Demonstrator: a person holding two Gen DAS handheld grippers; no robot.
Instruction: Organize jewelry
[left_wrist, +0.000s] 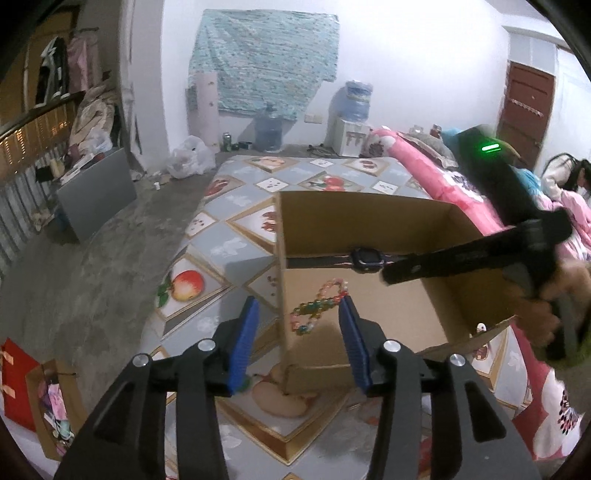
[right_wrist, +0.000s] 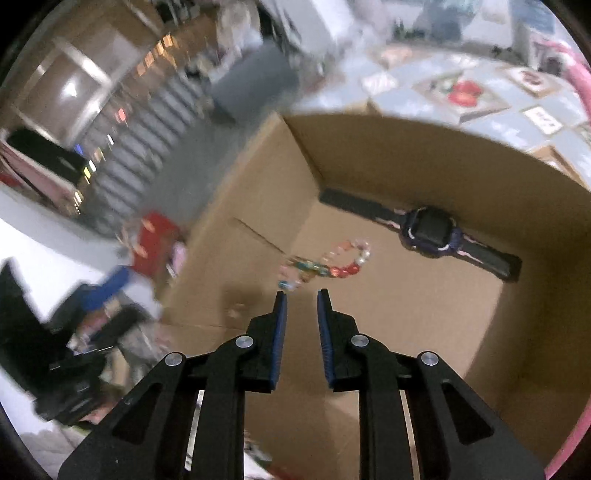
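Note:
An open cardboard box stands on the patterned bed cover. Inside lie a dark watch with its strap flat along the far wall, and a colourful bead bracelet twisted in a figure eight. In the right wrist view the watch and bracelet lie on the box floor. My left gripper is open and empty, just outside the box's near left corner. My right gripper is slightly open and empty above the box floor, close behind the bracelet; it also shows in the left wrist view, reaching in from the right.
The bed cover with fruit pictures lies under the box. A pink blanket runs along the right side. A red bag and a brown paper bag stand on the floor at the left. Water bottles stand by the far wall.

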